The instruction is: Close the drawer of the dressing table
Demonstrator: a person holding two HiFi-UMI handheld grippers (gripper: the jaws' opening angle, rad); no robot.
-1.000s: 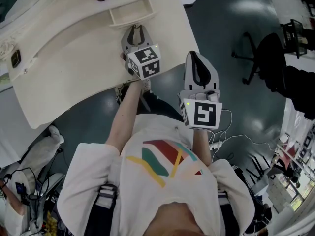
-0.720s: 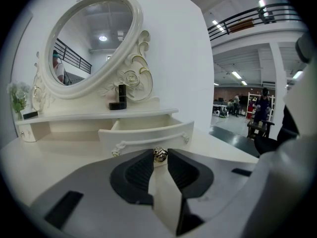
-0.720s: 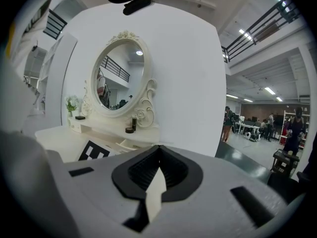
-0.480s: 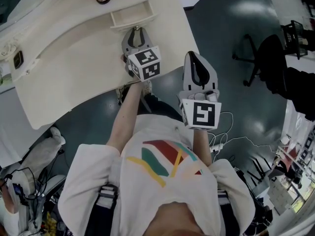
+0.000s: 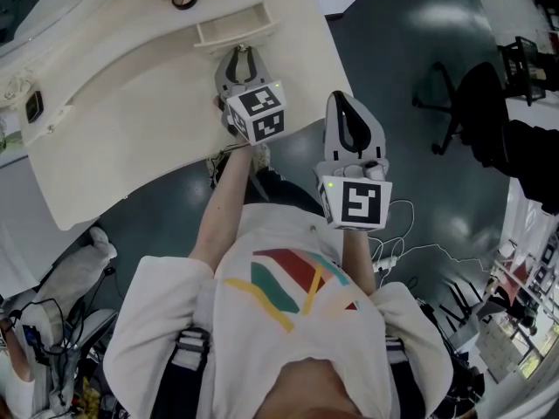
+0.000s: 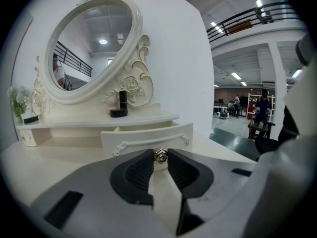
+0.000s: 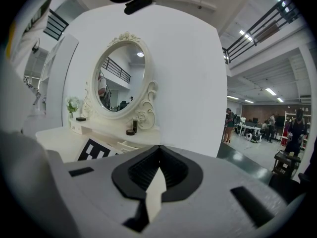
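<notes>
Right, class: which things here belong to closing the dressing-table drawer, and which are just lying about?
Part of the job:
- drawer, open
- knob, held in the jaws of the left gripper
- dressing table

Lying about:
- dark bottle
- flowers
- small dark box
- office chair
- right gripper, jaws together, empty

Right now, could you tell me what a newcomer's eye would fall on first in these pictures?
The ornate oval mirror above the white dressing table dominates the left gripper view. Below it the small drawer stands pulled out, with the left gripper shut on its metal knob. The right gripper hangs shut and empty by the table's corner.
</notes>
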